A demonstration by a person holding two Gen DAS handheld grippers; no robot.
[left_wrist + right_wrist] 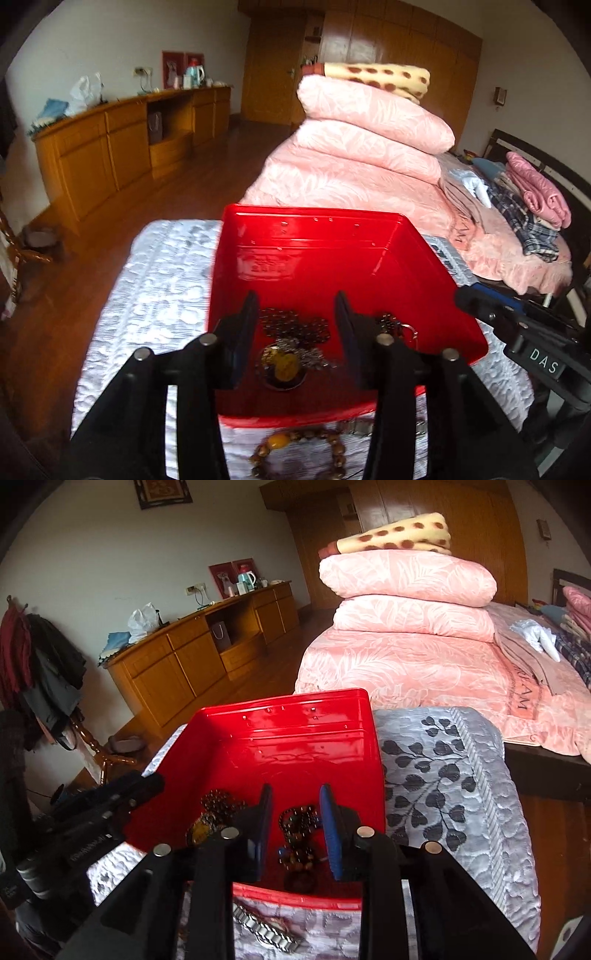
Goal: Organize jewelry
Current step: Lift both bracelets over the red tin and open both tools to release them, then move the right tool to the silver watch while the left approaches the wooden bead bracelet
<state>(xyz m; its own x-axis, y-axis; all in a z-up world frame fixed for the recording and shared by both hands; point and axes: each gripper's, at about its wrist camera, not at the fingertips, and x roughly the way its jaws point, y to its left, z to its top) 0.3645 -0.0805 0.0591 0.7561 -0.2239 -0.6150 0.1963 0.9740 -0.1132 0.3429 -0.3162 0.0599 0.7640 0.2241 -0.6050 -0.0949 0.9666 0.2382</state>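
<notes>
Over the red box [317,258], both your tongs hang part-open and empty: left gripper [297,325] above the amber pendant [282,363] and its chain, right gripper [295,819] above dark beads [299,834], apparently just dropped in. Outside the near wall: a bead bracelet [295,448] and a watch band [266,928], both waiting on the grey quilt [443,775]. Beyond: pink bedding [406,590], a wooden sideboard [110,147].

Pink quilts [369,136] are sitting stacked way out past the claw, spotted blanket [384,79] lying on top, wooden cabinet [122,147] running along off to its left.
</notes>
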